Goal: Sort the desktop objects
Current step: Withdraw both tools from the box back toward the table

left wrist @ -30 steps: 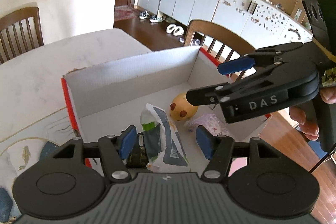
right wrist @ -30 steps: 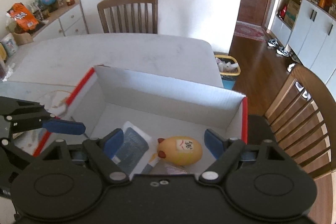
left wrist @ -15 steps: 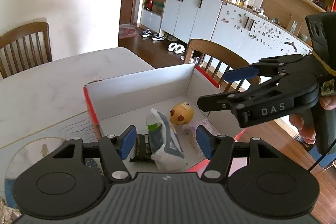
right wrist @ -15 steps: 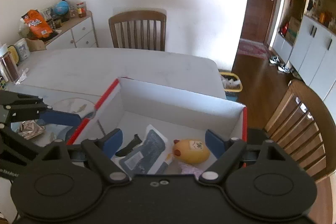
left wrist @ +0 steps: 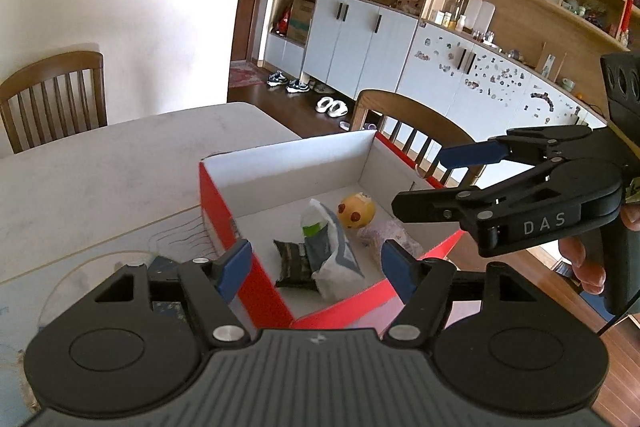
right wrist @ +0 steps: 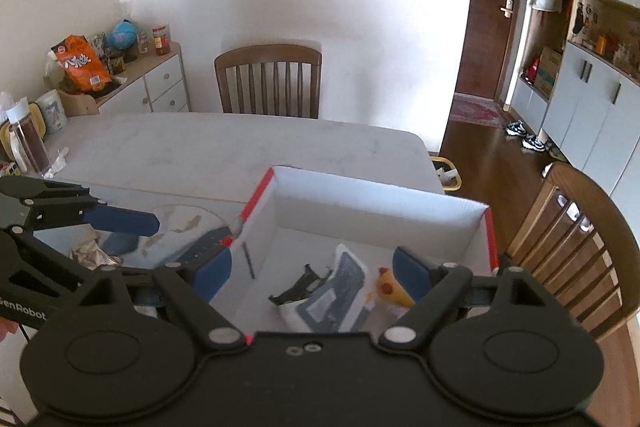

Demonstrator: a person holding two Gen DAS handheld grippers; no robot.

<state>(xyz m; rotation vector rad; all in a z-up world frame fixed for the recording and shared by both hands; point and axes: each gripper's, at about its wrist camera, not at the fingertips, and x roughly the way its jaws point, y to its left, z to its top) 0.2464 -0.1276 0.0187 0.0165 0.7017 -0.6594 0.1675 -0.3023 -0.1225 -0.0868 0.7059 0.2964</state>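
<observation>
Left gripper (left wrist: pixel 314 265) hanging above near corner of box (left wrist: pixel 288 163), jaws spread, nothing between; jaws have just been opening. Right gripper (right wrist: pixel 310 273) hovering over box too, jaws standing wide, gripping nothing. Box sitting on surface (right wrist: pixel 240 143). Inside box: yellow toy (left wrist: pixel 356 213), white pouch (left wrist: pixel 334 259), dark packet (left wrist: pixel 294 263), pink wrapper (left wrist: pixel 386 233) partly hiding behind left gripper's fingertip. In right view, toy half covered by right fingertip (right wrist: pixel 412 275). Crumpled foil (right wrist: pixel 90 253) lying outside box, partly blocked by left gripper.
</observation>
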